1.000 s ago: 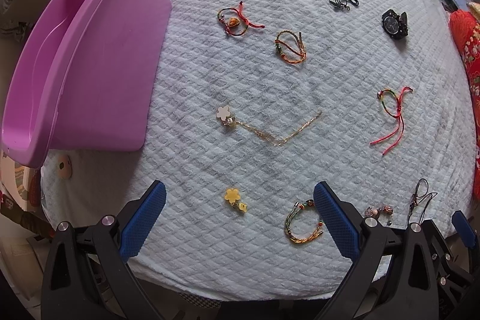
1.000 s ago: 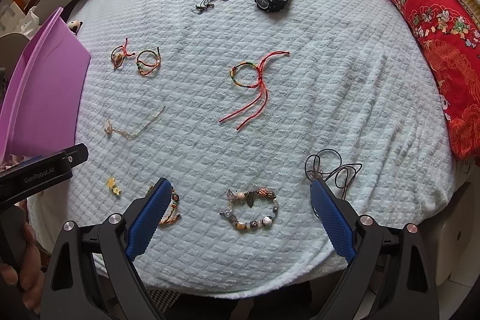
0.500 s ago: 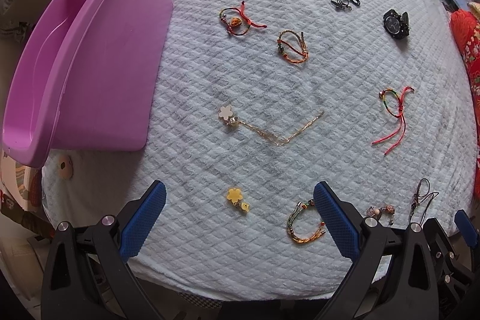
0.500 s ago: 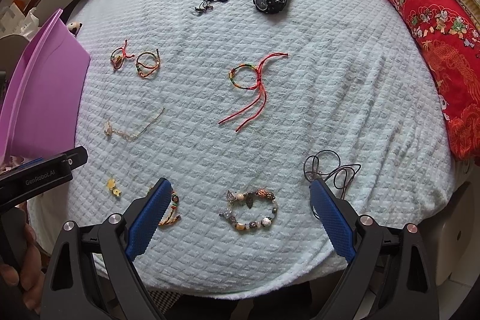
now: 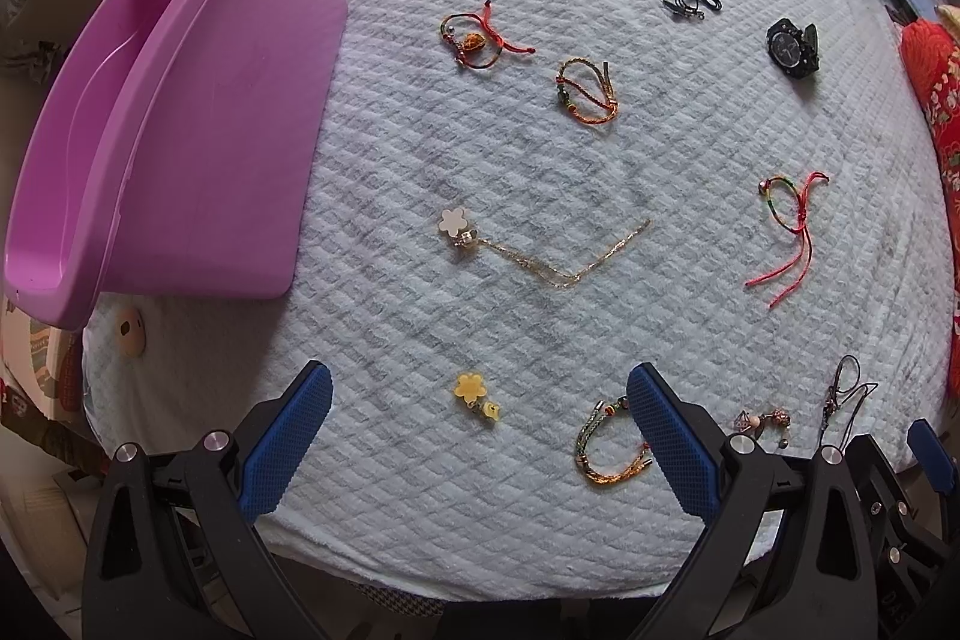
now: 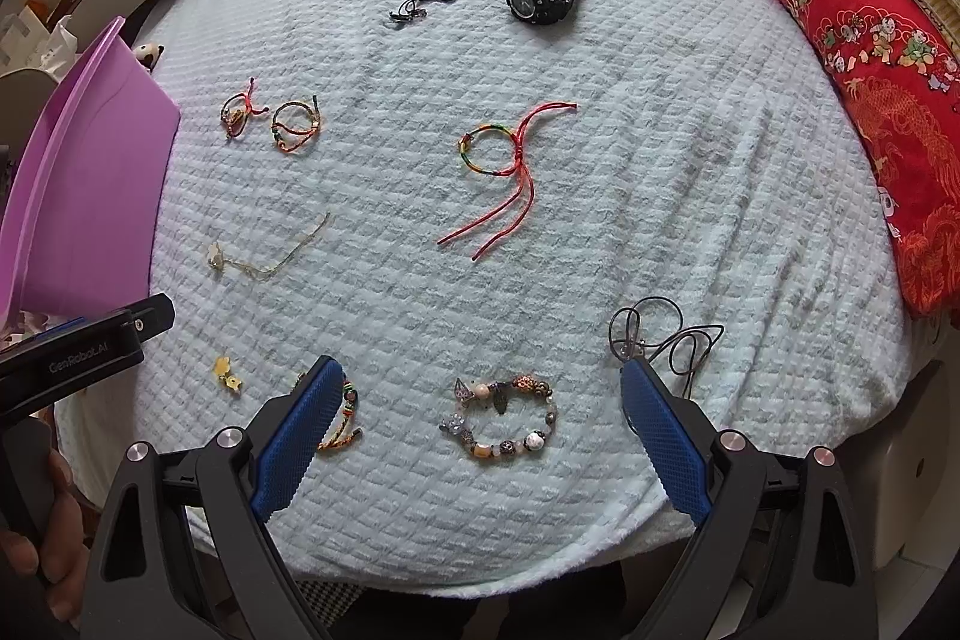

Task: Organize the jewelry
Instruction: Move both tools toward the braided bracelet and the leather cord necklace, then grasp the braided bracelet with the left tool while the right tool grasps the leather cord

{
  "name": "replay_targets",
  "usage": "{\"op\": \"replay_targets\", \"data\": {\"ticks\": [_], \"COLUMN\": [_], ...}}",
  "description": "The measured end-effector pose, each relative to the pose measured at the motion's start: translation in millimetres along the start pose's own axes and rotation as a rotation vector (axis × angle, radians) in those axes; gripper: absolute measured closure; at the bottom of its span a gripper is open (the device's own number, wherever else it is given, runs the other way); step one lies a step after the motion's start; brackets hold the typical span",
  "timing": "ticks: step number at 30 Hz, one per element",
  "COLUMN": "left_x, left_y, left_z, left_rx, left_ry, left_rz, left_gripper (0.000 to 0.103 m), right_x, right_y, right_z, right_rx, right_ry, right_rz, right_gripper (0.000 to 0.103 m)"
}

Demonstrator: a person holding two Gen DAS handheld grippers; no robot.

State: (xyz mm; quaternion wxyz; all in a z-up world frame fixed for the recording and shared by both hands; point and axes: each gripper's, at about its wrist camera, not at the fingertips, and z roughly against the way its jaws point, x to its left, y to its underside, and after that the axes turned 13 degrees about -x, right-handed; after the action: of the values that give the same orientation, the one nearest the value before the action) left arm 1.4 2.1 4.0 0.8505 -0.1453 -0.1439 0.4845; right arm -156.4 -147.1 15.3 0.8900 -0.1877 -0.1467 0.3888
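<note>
Quilted cloth bedspread (image 5: 540, 172), glossy plastic tub (image 5: 180, 130)

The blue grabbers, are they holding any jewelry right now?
No. The left gripper and the right gripper are both open and empty. The beaded bracelet lies loose on the blanket.

Soft, even daylight fills both views, bright with no harsh glare. The pale quilted blanket (image 5: 600, 160) shows grey mottling between its ridges (shading in the weave, it seems). Small items on the blanket cast only faint shadows. Fisheye distortion bulges the blanket into a dome; beyond its edges, corners fall to black. Focus is sharp at the blanket's centre, softer towards its rim.
</note>
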Motion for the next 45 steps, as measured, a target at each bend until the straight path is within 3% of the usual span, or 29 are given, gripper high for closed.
{"op": "replay_targets", "data": {"ticks": [35, 45], "left_x": [3.9, 10.0], "left_y": [4.2, 43.7], "left_z": [-1.2, -14.0], "left_rx": [-0.007, -0.008], "left_ry": [-0.004, 0.009], "left_rz": [0.006, 0.041], "left_gripper": [0.006, 0.006], "right_x": [1.3, -21.7], "right_y": [3.2, 40.0], "right_z": [1.5, -11.9], "right_rx": [-0.008, 0.013], "right_ry": [-0.004, -0.020], "right_rz": [0.009, 0.004], "right_gripper": [0.013, 0.013]}}
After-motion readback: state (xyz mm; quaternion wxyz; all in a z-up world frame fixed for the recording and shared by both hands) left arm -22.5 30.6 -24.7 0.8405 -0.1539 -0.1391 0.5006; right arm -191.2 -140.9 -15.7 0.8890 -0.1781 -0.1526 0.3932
